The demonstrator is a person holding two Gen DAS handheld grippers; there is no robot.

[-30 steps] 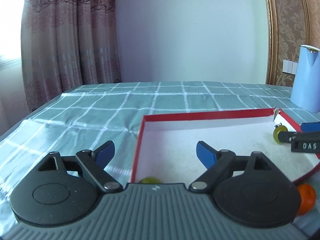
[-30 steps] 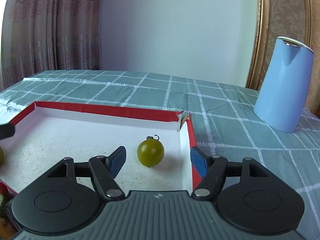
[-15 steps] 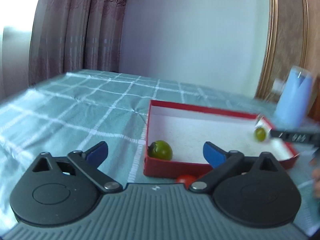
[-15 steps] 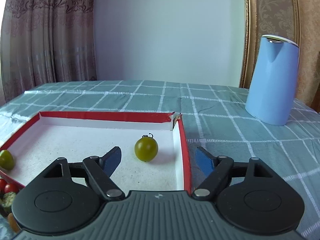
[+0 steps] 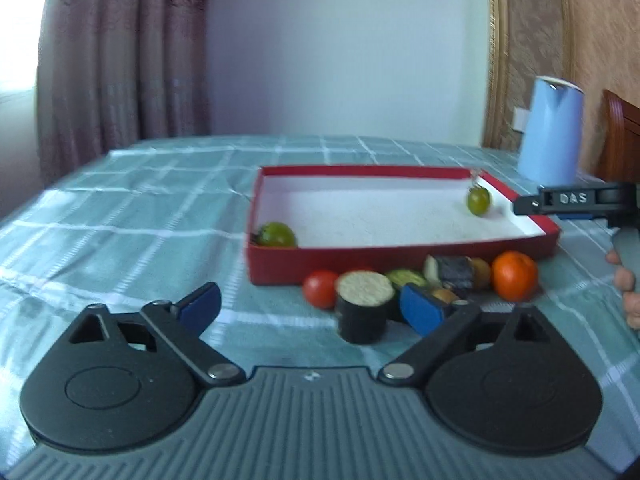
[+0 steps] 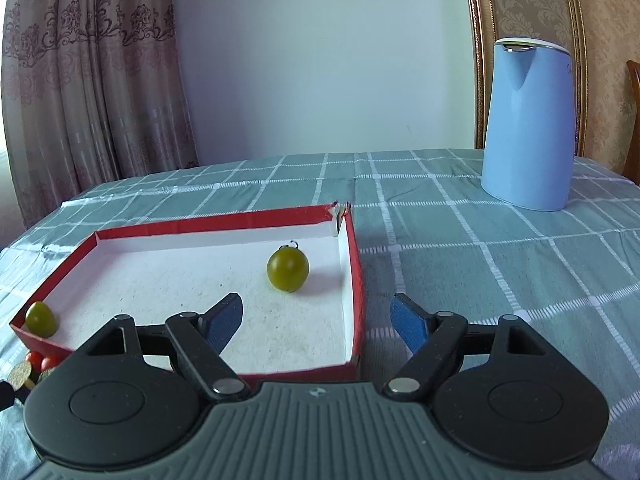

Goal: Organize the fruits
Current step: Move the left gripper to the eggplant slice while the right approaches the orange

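Observation:
A red box [image 5: 400, 256] with a white floor holds two green tomatoes [image 5: 276, 234] [image 5: 478, 200]. In front of its near wall lies a pile: a red tomato [image 5: 320, 288], a dark cylinder piece [image 5: 364, 308] with a beige top, a courgette slice [image 5: 406, 278] and an orange [image 5: 514, 274]. My left gripper [image 5: 310, 306] hovers before this pile. Its jaws are closing, and the pads press on nothing. My right gripper [image 6: 316, 314] is open and straddles the box's right wall [image 6: 356, 280], near one green tomato [image 6: 288, 270]; nothing is between its fingers.
A tall blue kettle [image 6: 528, 128] stands on the checked green tablecloth [image 6: 480, 264] at the back right. A hand [image 5: 628, 288] holds the right gripper at the edge of the left wrist view. A wooden chair [image 5: 620, 132] stands behind, and curtains hang at the left.
My left gripper has drawn back from the box, bringing the pile in front of it into view. My right gripper has backed off a little, rolled, and spread its jaws wider.

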